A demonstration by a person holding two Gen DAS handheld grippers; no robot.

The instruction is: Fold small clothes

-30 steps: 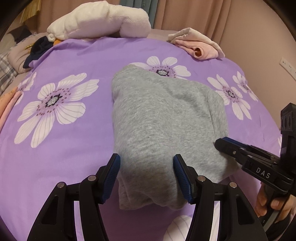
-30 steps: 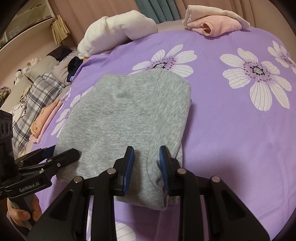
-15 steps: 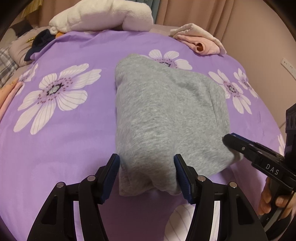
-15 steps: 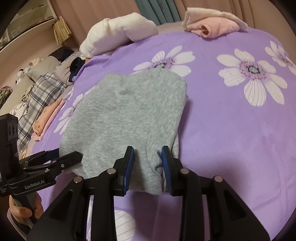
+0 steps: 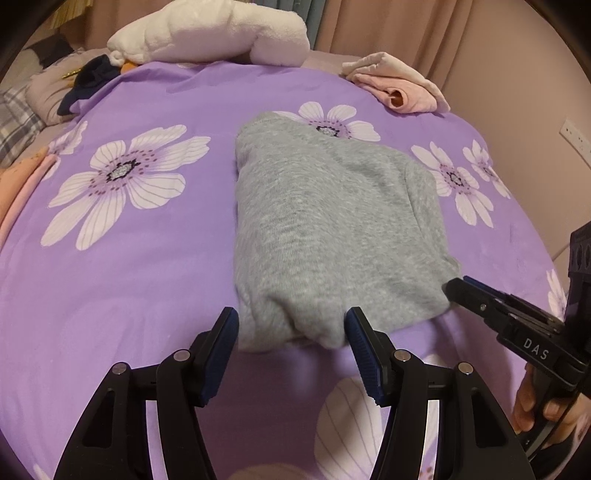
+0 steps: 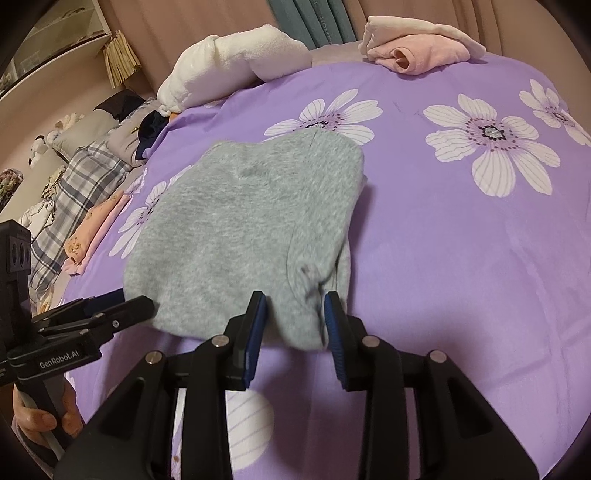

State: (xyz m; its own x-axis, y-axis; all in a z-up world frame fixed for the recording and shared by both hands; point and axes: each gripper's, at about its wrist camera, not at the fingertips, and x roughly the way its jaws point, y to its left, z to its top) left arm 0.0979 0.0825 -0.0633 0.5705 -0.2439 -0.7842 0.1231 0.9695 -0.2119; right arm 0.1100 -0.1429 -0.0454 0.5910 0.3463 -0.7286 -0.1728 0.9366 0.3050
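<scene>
1. Grey garment [image 5: 332,236]: folded into a thick, rounded bundle at the middle of the purple flowered bedspread [image 5: 122,280], its near edge toward both grippers.
2. Left gripper [image 5: 291,347]: jaws moderately wide, straddling the bundle's near left corner; the cloth lies between the pads but I see no pinch.
3. Right gripper [image 6: 295,325]: jaws narrow and just been opening, the near right corner between them, seemingly let go (the fabric sags free rather than drawn taut).
4. Handling, as a judgement: soft knit, light, limp, not fragile; layers may slide and spring open. Best taken at the two near corners, pinching all layers together.
5. Surroundings: white plush bundle [image 5: 210,33] at 11 o'clock of the garment in the left view, pink folded clothes [image 5: 399,88] at 1 o'clock, both well apart.
6. A hand [image 6: 40,421] at 8 o'clock in the right view holds the left gripper's handle.
</scene>
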